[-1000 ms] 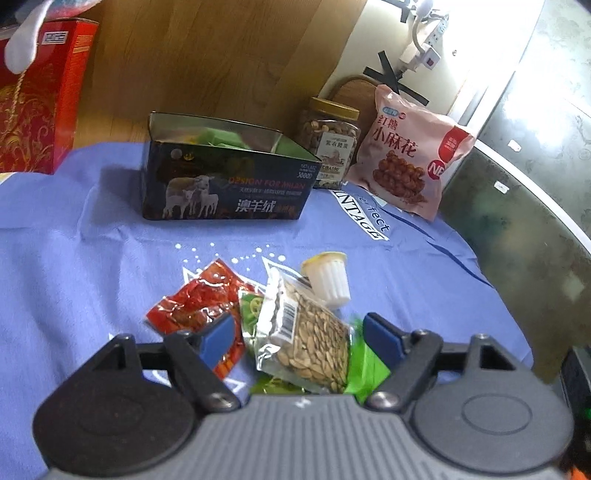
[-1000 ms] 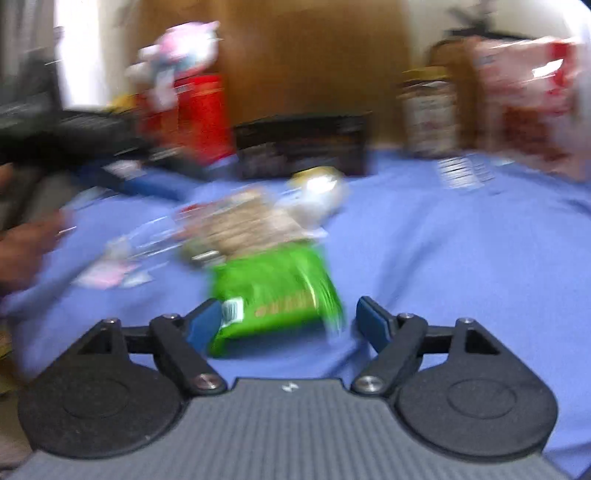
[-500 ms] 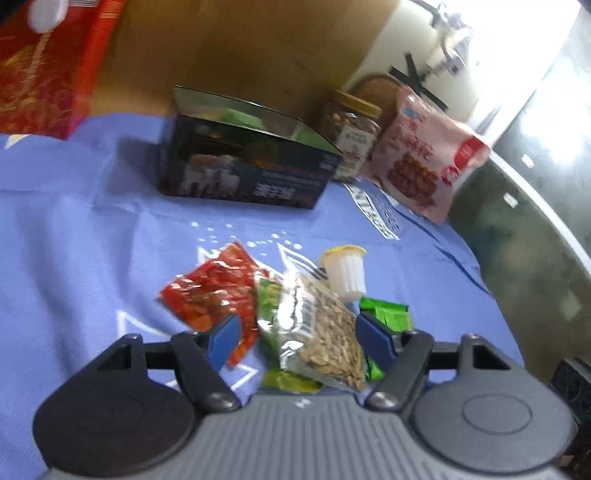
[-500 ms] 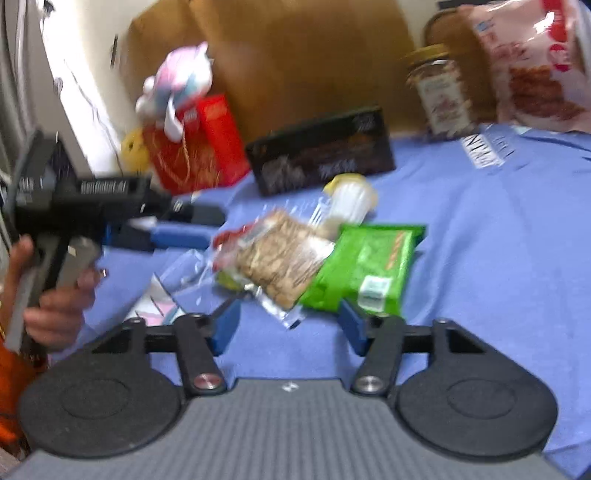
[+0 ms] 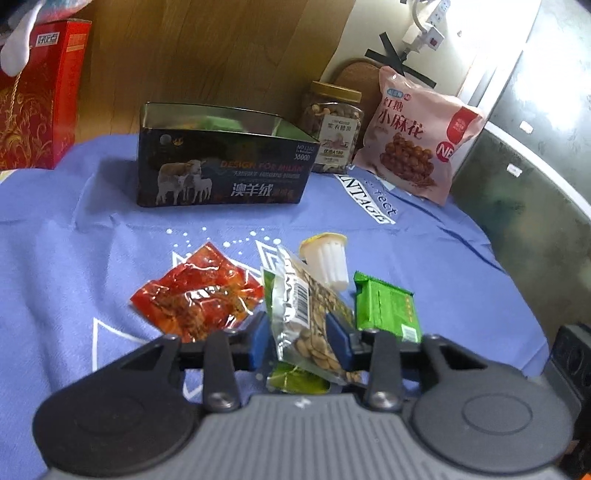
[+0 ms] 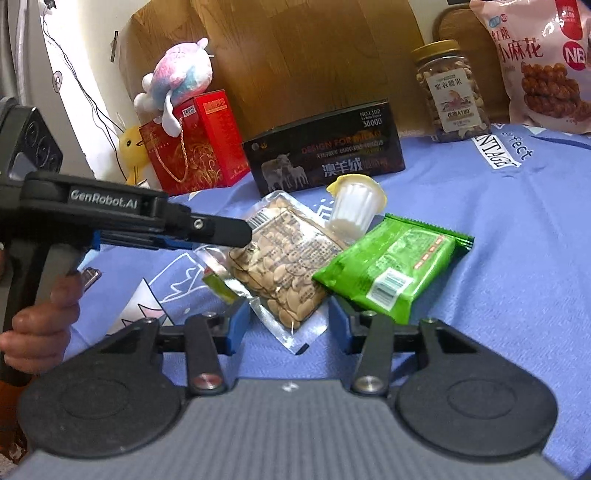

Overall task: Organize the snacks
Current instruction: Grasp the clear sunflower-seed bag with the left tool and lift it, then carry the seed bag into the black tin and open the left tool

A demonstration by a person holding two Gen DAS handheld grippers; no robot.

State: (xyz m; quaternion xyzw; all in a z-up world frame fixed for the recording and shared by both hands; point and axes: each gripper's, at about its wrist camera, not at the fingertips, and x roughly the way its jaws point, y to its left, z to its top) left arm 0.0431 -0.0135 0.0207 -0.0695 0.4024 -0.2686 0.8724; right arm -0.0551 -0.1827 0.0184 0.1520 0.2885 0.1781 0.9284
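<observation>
The left gripper (image 5: 300,341), jaws just closed, pinches a clear seed packet (image 5: 310,325) on the blue cloth (image 5: 74,258); the right gripper (image 6: 284,325) hovers part open, gripping nothing. The packet looks light, crinkly and slippery, best held by its sealed edge. Beyond stands the open dark tin (image 5: 225,173)

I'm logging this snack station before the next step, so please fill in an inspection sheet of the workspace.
Surface: blue cloth with white print.
Job's things: seed packet, red packet, green packet, jelly cup; open tin box behind.
Clutter: nut jar, pink snack bag, red gift bag, plush toys.
Grippers: left gripper has just been closing on the seed packet; right gripper has just been closing, holds nothing.
Cables: power strip on wall.
Surroundings: wooden panel.
</observation>
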